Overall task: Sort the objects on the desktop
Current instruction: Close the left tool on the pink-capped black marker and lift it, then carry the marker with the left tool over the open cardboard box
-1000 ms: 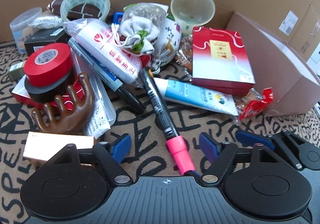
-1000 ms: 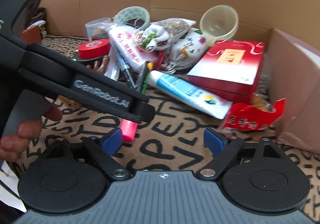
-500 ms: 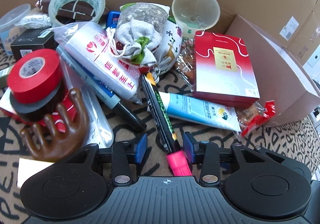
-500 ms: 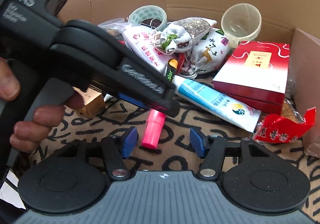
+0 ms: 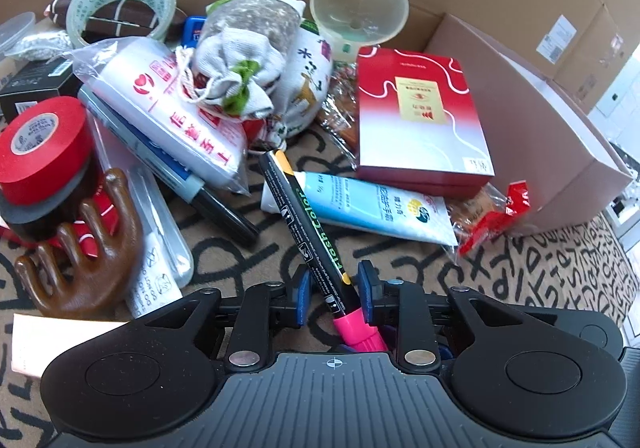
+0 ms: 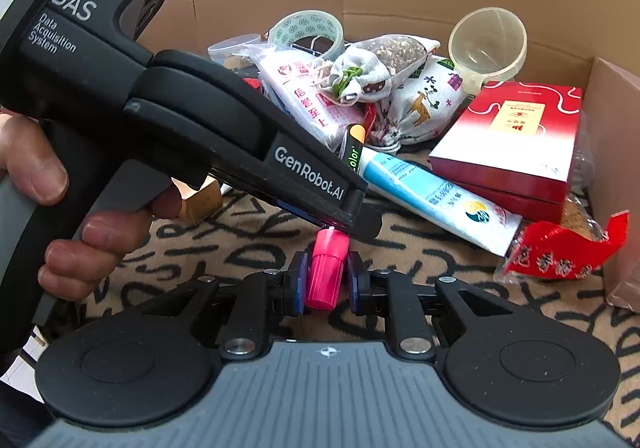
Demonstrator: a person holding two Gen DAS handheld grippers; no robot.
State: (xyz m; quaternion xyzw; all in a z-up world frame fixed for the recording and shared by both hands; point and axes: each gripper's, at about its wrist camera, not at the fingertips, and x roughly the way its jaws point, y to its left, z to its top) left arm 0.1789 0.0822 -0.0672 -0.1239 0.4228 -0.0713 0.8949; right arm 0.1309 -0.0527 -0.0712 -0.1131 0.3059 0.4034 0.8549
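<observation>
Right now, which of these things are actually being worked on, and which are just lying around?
In hand:
- marker pen, its pink cap
- left hand-held gripper, jaws closing around the pen's barrel
- right hand-held gripper, jaws closing around the cap

Lying about:
- red tape roll
- blue tube
- red box
- funnel
- brown hand-shaped stand

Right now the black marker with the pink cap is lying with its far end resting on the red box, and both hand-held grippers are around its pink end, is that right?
Not quite. The marker's far end rests on the blue and white tube, not the red box, which sits apart behind it; the left wrist view shows this. Both hand-held grippers, left and right, are indeed closing around its pink end.
</observation>
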